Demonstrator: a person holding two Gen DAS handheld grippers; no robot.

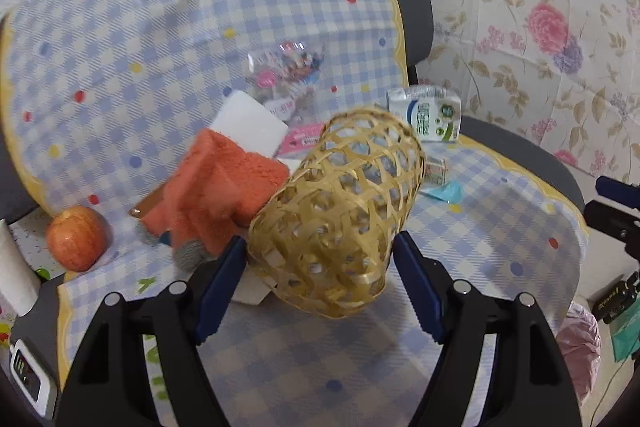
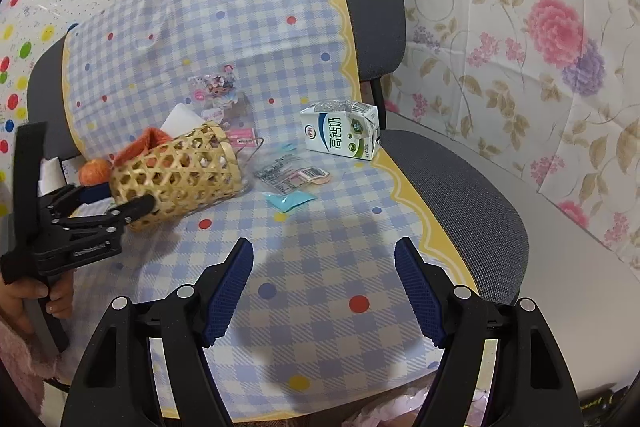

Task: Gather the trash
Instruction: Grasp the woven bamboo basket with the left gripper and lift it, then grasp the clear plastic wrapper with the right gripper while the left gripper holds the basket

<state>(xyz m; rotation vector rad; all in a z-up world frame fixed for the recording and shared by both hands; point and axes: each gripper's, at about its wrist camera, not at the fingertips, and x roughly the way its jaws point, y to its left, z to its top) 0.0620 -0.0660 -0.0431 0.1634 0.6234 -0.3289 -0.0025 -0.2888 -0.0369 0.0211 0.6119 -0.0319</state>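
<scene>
Now | my left gripper straddles the woven bamboo basket lying sideways on the checked cloth, grip unclear | light, springy: squeeze mid-wall gently | right gripper wide, empty

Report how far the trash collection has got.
Done: nothing visibly collected. In hand: left gripper straddles the woven basket, lying on its side. Left: milk carton, wrappers and blue scrap lie on the cloth; right gripper is open, empty.
</scene>
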